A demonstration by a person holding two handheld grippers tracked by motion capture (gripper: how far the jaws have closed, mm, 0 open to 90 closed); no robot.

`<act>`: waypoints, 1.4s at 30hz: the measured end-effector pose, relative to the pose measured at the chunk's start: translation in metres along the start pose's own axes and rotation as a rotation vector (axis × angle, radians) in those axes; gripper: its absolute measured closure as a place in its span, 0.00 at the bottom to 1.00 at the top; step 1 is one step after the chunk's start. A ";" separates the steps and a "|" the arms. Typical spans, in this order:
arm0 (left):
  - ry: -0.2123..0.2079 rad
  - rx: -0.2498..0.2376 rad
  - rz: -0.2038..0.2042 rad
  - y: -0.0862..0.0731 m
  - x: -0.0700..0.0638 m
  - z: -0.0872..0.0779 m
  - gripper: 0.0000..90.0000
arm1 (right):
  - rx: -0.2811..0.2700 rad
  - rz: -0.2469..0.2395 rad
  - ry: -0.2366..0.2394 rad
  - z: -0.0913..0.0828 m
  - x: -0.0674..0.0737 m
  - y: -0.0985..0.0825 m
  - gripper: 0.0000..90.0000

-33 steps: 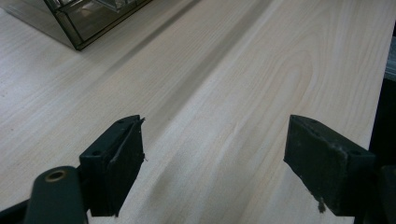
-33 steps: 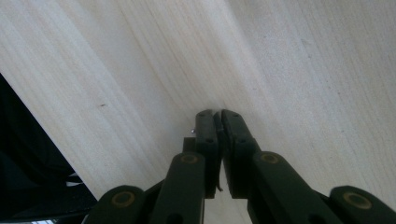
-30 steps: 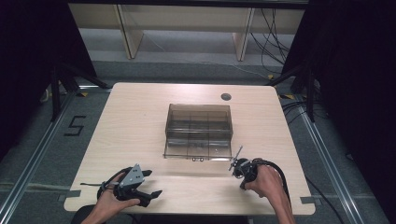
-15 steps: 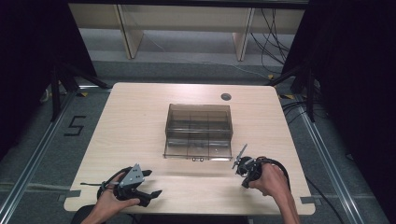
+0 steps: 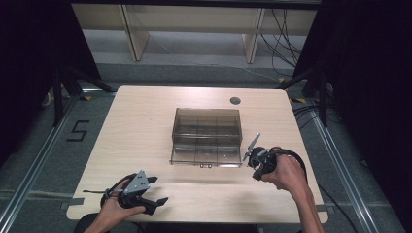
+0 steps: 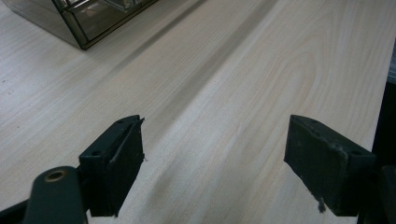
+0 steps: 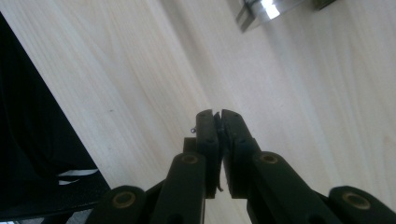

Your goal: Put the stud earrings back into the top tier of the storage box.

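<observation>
- Pale wood worktop (image 5: 145,126) carries a smoky clear compartment box (image 5: 207,137) at its centre.
- Left claw (image 5: 156,190), jaws spread wide, sits near the front edge, well apart from the box.
- Right claw (image 5: 251,147), jaws pressed together on nothing, hovers just beside the box's right front corner.

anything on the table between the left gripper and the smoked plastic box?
Nothing. In the left gripper view, bare wood runs from the open left gripper up to the box; the high view shows the same empty stretch of table.
</observation>
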State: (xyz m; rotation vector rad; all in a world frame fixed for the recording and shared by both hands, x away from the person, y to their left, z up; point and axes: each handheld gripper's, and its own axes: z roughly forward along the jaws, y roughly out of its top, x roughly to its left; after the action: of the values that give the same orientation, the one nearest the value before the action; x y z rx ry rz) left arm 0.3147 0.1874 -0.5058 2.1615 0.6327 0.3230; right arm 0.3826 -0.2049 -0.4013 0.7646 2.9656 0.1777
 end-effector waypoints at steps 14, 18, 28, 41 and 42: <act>-0.005 -0.027 -0.021 0.000 -0.003 0.003 0.21 | 0.007 -0.024 -0.026 -0.026 -0.004 0.028 0.97; -0.005 -0.018 -0.015 0.000 -0.001 0.001 0.21 | -0.012 -0.043 -0.026 -0.038 -0.005 0.039 0.97; -0.013 -0.021 -0.019 0.000 -0.002 0.002 0.21 | -0.009 -0.103 -0.039 -0.038 -0.009 0.073 0.96; -0.021 -0.035 -0.031 0.000 -0.003 0.002 0.21 | 0.042 -0.100 -0.026 -0.006 -0.021 0.106 0.96; -0.021 -0.035 -0.031 0.000 -0.003 0.002 0.21 | 0.048 -0.097 -0.025 -0.004 -0.022 0.107 0.96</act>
State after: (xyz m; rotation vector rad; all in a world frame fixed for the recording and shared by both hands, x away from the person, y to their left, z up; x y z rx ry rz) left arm 0.3129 0.1848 -0.5072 2.1166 0.6433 0.2919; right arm 0.4526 -0.1227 -0.3826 0.6213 2.9843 0.0914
